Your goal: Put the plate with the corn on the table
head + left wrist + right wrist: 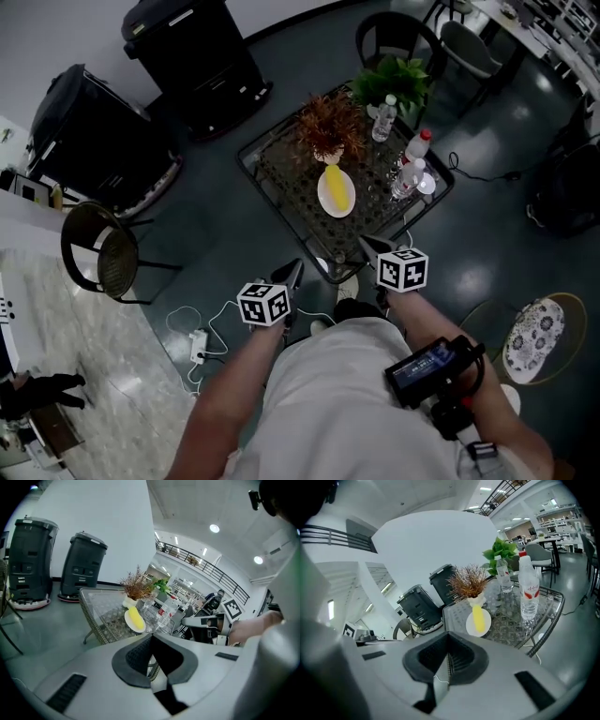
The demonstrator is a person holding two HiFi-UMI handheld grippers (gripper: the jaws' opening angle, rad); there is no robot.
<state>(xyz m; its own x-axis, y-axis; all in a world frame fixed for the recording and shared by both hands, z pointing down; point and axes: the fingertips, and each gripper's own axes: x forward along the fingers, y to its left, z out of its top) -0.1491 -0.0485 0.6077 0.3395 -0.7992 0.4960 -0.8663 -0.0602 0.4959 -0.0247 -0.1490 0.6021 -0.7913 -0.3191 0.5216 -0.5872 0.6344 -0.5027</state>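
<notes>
Plate (337, 191) with the yellow corn (339, 187) lies flat on the glass-topped wicker desk (284, 171), near the middle and just in front of the vase of dried reddish plant (328, 129). Two black machines (192, 56) stand on the floor beyond the desk's left side, and a round-backed chair (101, 251) stands well apart to the left. A green plant (398, 80) sits at the far corner of the desk. Clear water bottles (410, 178) stand upright to the right of the plate. The left gripper (292, 275) and right gripper (368, 247) hover short of the desk's near edge, apart from the plate. The left fingers (134, 658) are pressed together with nothing between them, and the right fingers (427, 660) are likewise closed and empty.
</notes>
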